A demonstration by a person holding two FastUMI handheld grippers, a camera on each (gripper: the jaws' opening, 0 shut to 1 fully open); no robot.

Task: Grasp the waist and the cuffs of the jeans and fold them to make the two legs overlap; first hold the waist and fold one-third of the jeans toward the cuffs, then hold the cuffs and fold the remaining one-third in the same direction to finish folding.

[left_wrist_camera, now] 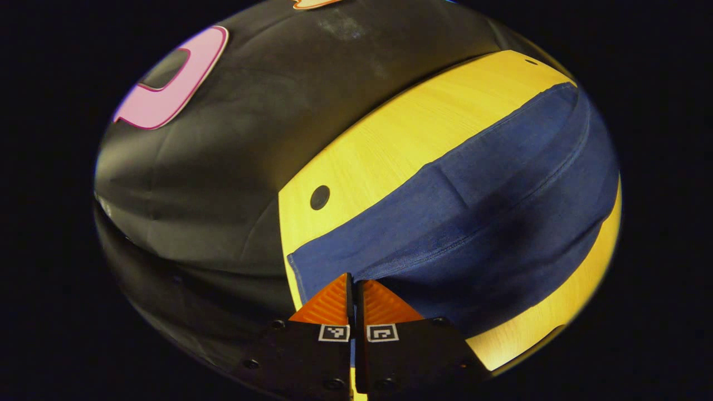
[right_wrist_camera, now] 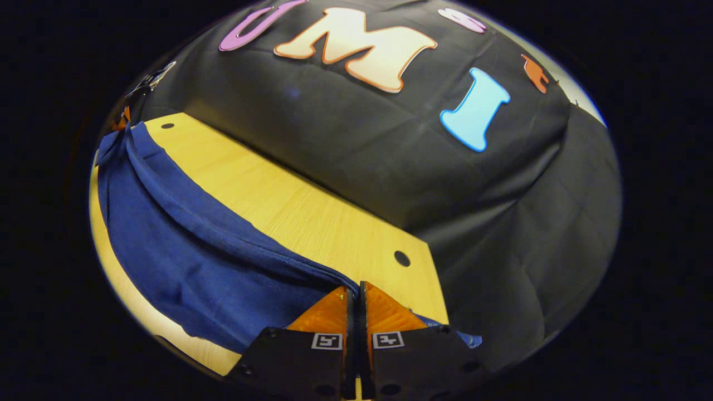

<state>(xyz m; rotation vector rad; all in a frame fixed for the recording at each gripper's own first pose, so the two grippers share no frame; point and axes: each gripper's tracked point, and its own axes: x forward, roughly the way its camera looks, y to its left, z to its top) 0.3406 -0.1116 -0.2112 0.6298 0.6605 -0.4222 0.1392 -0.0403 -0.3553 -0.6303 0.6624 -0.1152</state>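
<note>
Jeans stretched along the bench, a gripper pinching each end.

The yellow wooden bench (left_wrist_camera: 401, 139) runs out from under both cameras, with a small dark hole (left_wrist_camera: 320, 197) near its corner in the left gripper view and another hole (right_wrist_camera: 401, 258) near the corner in the right gripper view. The dark blue jeans (left_wrist_camera: 473, 223) lie lengthwise on it as a long band with a seam ridge down the middle, and bare wood shows on the far and near sides. The left gripper (left_wrist_camera: 354, 298) has its orange fingers (left_wrist_camera: 328, 306) closed together on the near edge of the cloth. The right gripper (right_wrist_camera: 356, 303) likewise has its fingers (right_wrist_camera: 384, 314) pressed shut on a fold of the jeans (right_wrist_camera: 184, 262) at that end.
</note>
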